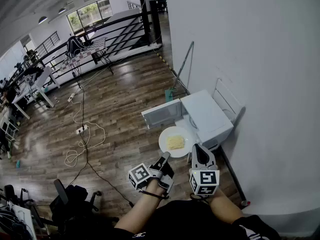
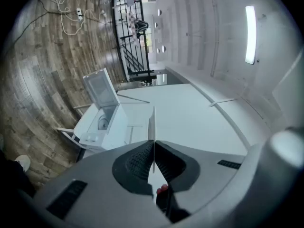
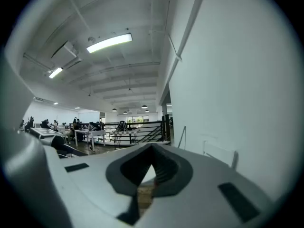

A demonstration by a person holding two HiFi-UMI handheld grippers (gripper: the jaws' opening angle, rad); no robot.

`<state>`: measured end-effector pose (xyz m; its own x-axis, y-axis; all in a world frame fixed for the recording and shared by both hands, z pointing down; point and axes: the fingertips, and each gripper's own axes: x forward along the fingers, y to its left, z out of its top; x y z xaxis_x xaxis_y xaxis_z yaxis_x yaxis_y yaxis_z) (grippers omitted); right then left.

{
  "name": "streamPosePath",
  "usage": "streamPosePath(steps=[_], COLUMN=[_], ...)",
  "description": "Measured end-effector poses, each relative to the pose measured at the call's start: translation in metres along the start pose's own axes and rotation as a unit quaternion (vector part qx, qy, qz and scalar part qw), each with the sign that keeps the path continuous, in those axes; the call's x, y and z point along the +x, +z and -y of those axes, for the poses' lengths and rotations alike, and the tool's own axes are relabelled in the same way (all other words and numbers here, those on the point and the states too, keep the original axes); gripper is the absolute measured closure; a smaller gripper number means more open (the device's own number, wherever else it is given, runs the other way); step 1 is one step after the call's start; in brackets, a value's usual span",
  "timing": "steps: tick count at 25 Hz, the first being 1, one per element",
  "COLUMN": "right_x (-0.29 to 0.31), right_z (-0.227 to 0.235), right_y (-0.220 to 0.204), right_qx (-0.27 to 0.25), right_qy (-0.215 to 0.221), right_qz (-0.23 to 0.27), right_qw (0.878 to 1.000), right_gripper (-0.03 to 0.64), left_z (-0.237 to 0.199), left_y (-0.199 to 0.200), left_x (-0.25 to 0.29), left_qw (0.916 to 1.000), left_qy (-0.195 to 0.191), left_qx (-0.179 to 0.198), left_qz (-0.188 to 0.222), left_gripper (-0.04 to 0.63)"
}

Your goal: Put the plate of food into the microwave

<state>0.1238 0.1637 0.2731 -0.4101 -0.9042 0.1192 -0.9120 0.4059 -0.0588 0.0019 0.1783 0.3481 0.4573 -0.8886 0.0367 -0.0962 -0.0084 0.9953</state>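
white wall (image 1: 250,59) runs down the right side, wood floor (image 1: 115,109) is open everywhere to the left. the microwave (image 1: 207,115) sits tight to the wall at about 1 o'clock from the plate. its door (image 1: 161,114) is swung out to 11 o'clock, so the cavity (image 2: 103,122) is exposed and the turntable is visible. that looks like why the plate is carried in front of the opening, not to one side.

the plate (image 1: 167,134) is in the air, level, just short of the microwave and not inside yet. the food (image 1: 175,142), a yellow patch, is in the middle.

the left gripper (image 1: 165,157) is clamped on the near rim at the plate's 7 o'clock. in the left gripper view the rim is edge-on, pinched between the pads. it's an edge grip, likely to keep the jaws off the food and let the far side go in first.

the right gripper (image 1: 199,149) is at the plate's 4 o'clock, just beside the rim. whether it touches can't be told. its jaws are drawn together with nothing seen pinched, so it's probably only standing by.

room, as a judgement:
- lots at 9 o'clock over the floor
- tight at 3 o'clock by the wall
- the door edge and cavity frame are what the plate could clip
- a one-sided grip means the plate may tilt
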Motion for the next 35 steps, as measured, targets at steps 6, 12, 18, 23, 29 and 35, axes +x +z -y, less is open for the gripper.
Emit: streamPosePath(steps=[6, 12, 18, 23, 29, 35], right_x=[-0.002, -0.009, -0.009, -0.007, -0.011, 0.007], right_z=[-0.007, -0.018, -0.044, -0.065, -0.09, -0.093], right_y=[0.0, 0.003, -0.004, -0.008, -0.023, -0.027], right_qx=[0.005, 0.014, 0.002, -0.003, -0.005, -0.014], right_qy=[-0.005, -0.016, -0.011, -0.011, -0.009, -0.002], right_qz=[0.005, 0.016, 0.005, 0.001, -0.008, -0.015], right_qw=[1.0, 1.0, 1.0, 1.0, 1.0, 1.0], right_gripper=[0.609, 0.609, 0.609, 0.609, 0.609, 0.609], left_z=[-0.007, -0.005, -0.012, -0.016, -0.035, -0.049], left_y=[0.003, 0.01, 0.023, 0.035, 0.042, 0.05], left_x=[-0.008, -0.022, -0.04, -0.055, -0.072, -0.065], left_qw=[0.9999, 0.998, 0.9981, 0.9974, 0.9976, 0.9968], left_qy=[0.001, -0.023, -0.021, -0.024, -0.013, -0.009], left_qx=[-0.016, -0.058, -0.058, -0.067, -0.068, -0.079], left_qz=[-0.001, 0.009, 0.012, 0.012, 0.002, -0.004], left_gripper=[0.588, 0.588, 0.588, 0.588, 0.588, 0.588])
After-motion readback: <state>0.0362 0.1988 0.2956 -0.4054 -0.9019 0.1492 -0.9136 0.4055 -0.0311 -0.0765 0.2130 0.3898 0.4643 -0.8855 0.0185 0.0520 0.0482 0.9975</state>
